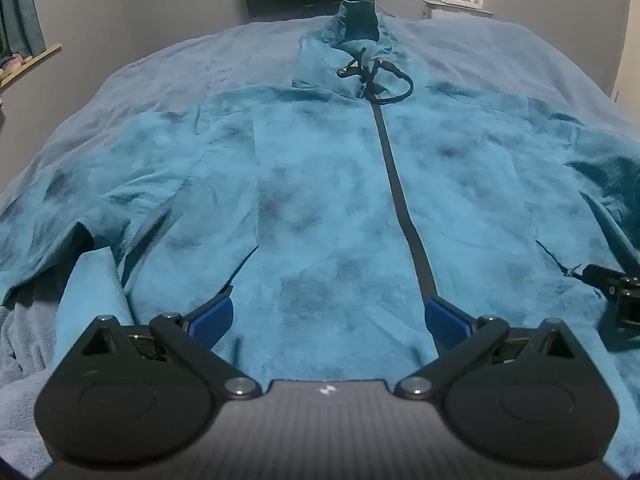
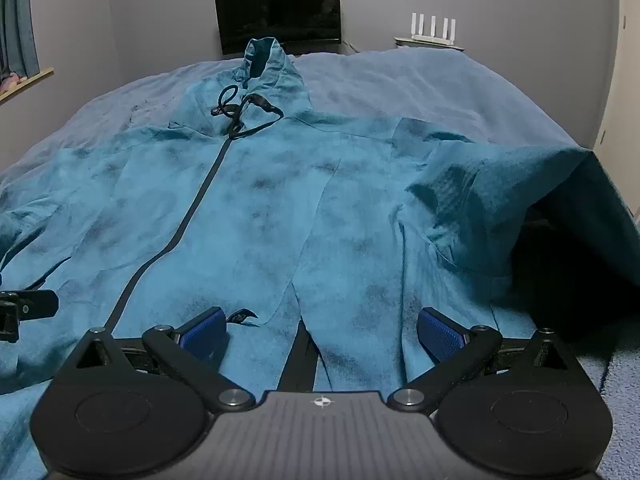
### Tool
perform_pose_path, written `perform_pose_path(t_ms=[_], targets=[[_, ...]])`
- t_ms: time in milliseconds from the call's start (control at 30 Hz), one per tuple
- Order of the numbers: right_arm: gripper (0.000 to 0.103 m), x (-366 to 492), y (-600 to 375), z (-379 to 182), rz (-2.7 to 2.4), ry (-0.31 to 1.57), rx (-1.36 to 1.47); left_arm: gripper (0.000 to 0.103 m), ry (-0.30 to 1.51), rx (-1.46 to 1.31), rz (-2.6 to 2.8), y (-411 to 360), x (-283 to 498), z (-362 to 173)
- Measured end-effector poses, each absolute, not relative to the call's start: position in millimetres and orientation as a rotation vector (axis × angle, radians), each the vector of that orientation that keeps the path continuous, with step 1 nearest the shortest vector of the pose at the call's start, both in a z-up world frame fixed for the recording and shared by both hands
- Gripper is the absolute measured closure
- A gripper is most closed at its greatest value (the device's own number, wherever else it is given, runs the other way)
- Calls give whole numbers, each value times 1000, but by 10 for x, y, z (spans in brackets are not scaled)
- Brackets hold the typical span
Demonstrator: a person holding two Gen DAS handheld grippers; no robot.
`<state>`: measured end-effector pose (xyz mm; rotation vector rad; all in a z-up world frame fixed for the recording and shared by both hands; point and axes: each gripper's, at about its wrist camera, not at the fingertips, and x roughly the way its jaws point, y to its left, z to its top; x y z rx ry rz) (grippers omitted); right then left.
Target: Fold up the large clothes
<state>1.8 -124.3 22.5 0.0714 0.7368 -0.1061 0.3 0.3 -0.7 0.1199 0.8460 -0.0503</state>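
Both hand-held grippers, left (image 1: 329,320) and right (image 2: 322,330), hover wide open and empty over the soft, limp teal fleece zip jacket (image 1: 320,200), best pinched at its hem.

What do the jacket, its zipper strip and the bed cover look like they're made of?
Jacket: thin, soft woven or suede-like fabric, matte, with a mottled teal surface and many soft creases. Zipper strip: smooth dark tape, perhaps coated or rubberised; it lies flat with no teeth visible. Bed cover: fuzzy, towel-like pile, matte grey-blue, probably fleece or terry.
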Motion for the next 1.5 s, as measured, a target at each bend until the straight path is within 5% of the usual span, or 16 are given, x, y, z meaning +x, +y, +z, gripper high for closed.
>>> perform_pose_path(t_ms=[1500], targets=[[0,53,-1242,188,-109,751,71,0,872,106,-58,17,23,-63]])
